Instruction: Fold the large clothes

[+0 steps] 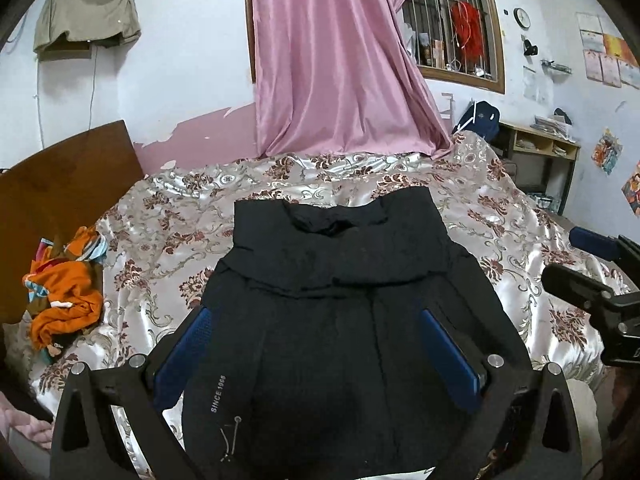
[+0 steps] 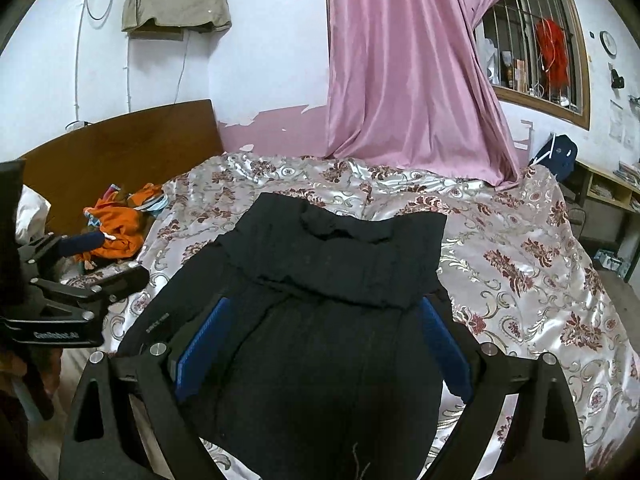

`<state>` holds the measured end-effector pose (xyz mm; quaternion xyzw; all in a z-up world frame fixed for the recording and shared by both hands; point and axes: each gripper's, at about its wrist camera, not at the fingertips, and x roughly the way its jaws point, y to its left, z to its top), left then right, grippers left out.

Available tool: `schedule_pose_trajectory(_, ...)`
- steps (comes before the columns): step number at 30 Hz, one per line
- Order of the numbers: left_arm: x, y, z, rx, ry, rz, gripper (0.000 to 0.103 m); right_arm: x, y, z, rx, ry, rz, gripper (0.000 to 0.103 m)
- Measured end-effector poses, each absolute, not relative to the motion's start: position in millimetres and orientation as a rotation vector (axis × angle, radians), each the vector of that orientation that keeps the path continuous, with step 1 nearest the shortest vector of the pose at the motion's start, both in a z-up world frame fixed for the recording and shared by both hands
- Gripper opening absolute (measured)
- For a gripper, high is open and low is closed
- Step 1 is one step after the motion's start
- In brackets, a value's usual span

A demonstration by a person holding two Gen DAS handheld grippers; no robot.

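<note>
On floral bedspread [image 1: 160, 240], black garment [image 1: 340, 280] lay part-folded w/ sleeves tucked in, left gripper [image 1: 316, 356] & right gripper [image 2: 324, 352] both spread wide over it, gripping nothing; next prob. pinch near hem, fold up twd collar.

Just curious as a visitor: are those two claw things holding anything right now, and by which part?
Nothing is held. The left gripper and right gripper both stand open above the black garment, pads clear of the cloth.
</note>
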<state>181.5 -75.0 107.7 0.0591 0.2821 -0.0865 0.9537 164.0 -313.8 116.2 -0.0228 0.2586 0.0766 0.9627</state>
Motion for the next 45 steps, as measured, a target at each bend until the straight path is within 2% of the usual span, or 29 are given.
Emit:
schedule_pose_trajectory(12, 168, -57, 84, 0.131, 0.587, -0.198, 0.103, 145, -313, 100, -0.057, 0.543, 0.148, 0.091)
schedule_pose_trajectory(23, 147, -24, 30, 0.103, 0.659, -0.170, 0.103, 115, -303, 63, -0.104, 0.537, 0.142, 0.091)
schedule_pose_trajectory(30, 139, -25, 2, 0.152, 0.715, -0.183, 0.103, 108, -294, 35, -0.126, 0.604, 0.155, 0.091)
schedule_pose_trajectory(41, 136, -16, -59, 0.160, 0.911, -0.190, 0.103, 109, -304, -8, -0.092, 0.777, 0.142, 0.091)
schedule_pose_trajectory(45, 140, -18, -80, 0.157, 1.012, -0.231, 0.103, 112, -296, -31, -0.171, 0.841, 0.140, 0.091)
